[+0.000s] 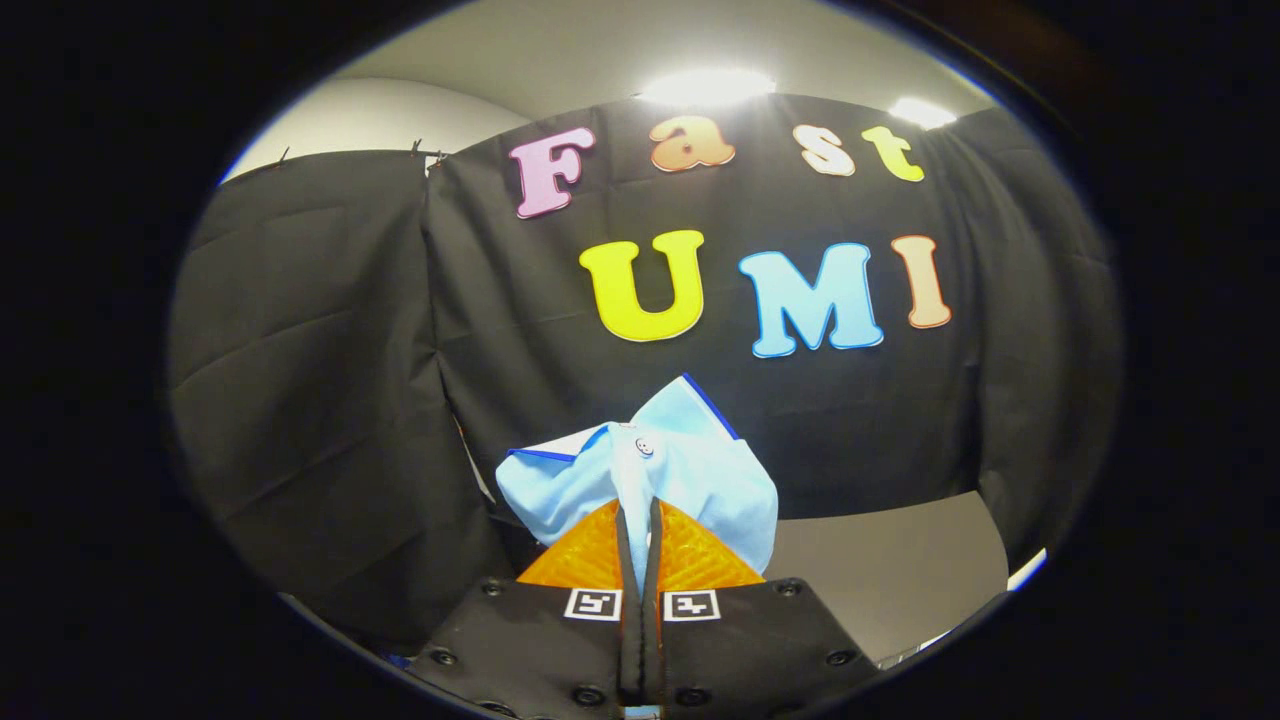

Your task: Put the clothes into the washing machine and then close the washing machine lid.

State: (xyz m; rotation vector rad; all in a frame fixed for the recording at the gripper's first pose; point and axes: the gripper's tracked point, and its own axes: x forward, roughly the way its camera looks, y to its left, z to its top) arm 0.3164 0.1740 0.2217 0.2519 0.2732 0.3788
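A light-blue shirt [690,470] rides aloft in the grip of a hand-held gripper [640,520], its two orange fingers [590,555] drawn together until barely a sliver of gap shows between them, with a fold of the cloth pinched in that gap. The garment bunches up just ahead of and above the fingertips, a dark-blue-edged collar flaring to either side and a small white button [645,446] sitting close above the pinch. Behind it hangs the booth's black cloth wall [330,380]; a grey bench [900,570] lies lower and beyond the fingers, on the side of the right-hand finger. The job appears to be in its early-to-middle stretch: the shirt has been picked up and is off any surface, but it has yet to go into the washing machine, and the lid remains to be closed after that. How much more clothing waits cannot be told.
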